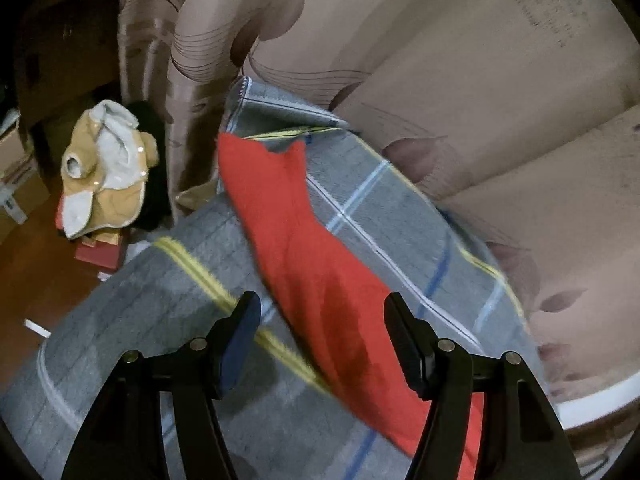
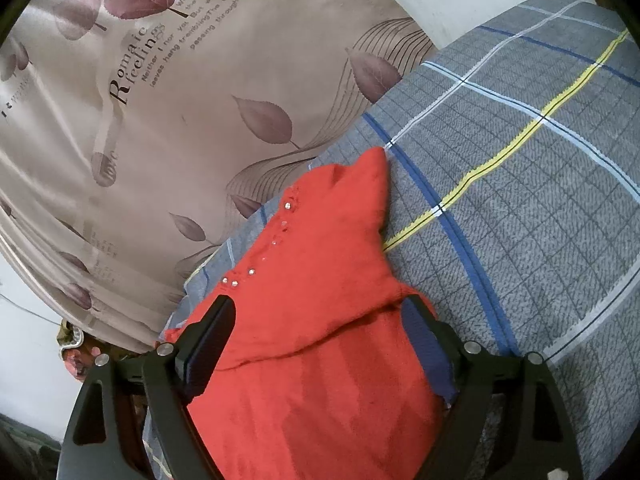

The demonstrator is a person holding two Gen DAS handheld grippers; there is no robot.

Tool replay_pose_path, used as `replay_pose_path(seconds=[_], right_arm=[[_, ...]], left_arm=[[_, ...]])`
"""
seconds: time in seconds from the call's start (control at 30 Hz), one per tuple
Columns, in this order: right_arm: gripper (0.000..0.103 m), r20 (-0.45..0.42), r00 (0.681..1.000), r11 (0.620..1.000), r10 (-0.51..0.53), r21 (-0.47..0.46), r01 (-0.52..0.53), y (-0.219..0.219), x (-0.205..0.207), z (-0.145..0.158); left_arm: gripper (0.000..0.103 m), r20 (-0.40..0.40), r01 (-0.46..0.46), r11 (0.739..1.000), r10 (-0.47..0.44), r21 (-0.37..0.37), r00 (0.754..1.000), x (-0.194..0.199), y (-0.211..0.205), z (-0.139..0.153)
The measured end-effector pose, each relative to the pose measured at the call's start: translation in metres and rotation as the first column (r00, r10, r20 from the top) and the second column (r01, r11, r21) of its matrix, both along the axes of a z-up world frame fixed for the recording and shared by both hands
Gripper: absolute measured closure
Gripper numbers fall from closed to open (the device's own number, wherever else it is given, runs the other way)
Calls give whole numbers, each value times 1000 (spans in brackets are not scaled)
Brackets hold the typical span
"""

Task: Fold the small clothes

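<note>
Between our left gripper's (image 1: 322,344) parted jaws nothing is being pinched; they are hovering open over the red garment (image 1: 304,248), whose near end is passing beneath them without touching the pads. Our right gripper (image 2: 318,344) is likewise standing wide open, its fingers (image 2: 212,344) straddling the same red garment (image 2: 320,320), and we cannot tell whether the pads are touching the cloth. Outward from there, the garment is lying stretched along the grey checked blanket (image 2: 520,200), a row of small shiny beads (image 2: 276,240) showing near its neckline. Beyond the blanket's far edge a beige curtain (image 2: 180,120) with printed leaves is hanging. Off to the left wrist view's side, a tan fleece-lined jacket (image 1: 104,176) is sitting apart near cardboard boxes (image 1: 16,184).
</note>
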State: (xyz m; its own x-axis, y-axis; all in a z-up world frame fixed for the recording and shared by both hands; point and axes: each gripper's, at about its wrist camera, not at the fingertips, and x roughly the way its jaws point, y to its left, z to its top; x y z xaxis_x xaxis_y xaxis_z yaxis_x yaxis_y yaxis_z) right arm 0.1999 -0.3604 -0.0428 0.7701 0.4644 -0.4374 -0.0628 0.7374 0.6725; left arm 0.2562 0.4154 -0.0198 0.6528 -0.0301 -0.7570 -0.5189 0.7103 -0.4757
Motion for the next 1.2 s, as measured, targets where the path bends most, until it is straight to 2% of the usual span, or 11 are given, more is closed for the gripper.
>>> replay_pose_path(seconds=[0.07, 0.1, 0.27, 0.47, 0.67, 0.73, 0.83, 0.9, 0.97, 1.07, 1.2], right_arm=[[20, -3, 1000, 1000, -4, -8, 4, 1, 1, 1], [20, -4, 1000, 1000, -5, -12, 5, 2, 1, 1], [19, -2, 1000, 1000, -3, -12, 3, 3, 1, 2], [18, 10, 1000, 1000, 1, 7, -1, 1, 0, 1], [18, 37, 999, 998, -10, 55, 8, -7, -5, 2], [18, 43, 999, 998, -11, 66, 8, -8, -6, 3], [17, 46, 999, 997, -4, 72, 1, -9, -7, 5], [17, 52, 999, 997, 1, 82, -5, -10, -8, 5], [17, 58, 998, 996, 4, 94, -10, -12, -10, 6], [17, 66, 998, 994, 9, 110, -16, -13, -10, 6], [17, 65, 998, 991, 11, 136, -20, -16, -10, 5]], left_arm=[[90, -16, -34, 999, 34, 27, 999, 3, 2, -3], [96, -49, -47, 998, 48, 30, 998, 4, 4, -7], [96, 160, -78, 996, 71, 37, 985, -24, -25, 48], [96, 425, 211, 963, -264, 168, 866, -35, -175, 187], [96, 446, 521, 805, -592, 284, 671, -33, -386, 218], [95, 405, 611, 736, -674, 291, 618, -26, -449, 189], [91, 329, 756, 577, -811, 309, 484, -18, -526, 129], [91, 187, 799, 491, -871, 348, 454, -14, -558, 90], [91, 148, 808, 500, -865, 312, 479, -14, -556, 70], [87, 286, 787, 589, -798, 184, 531, -30, -518, 72], [24, 449, 627, 769, -607, 124, 656, -75, -432, 85]])
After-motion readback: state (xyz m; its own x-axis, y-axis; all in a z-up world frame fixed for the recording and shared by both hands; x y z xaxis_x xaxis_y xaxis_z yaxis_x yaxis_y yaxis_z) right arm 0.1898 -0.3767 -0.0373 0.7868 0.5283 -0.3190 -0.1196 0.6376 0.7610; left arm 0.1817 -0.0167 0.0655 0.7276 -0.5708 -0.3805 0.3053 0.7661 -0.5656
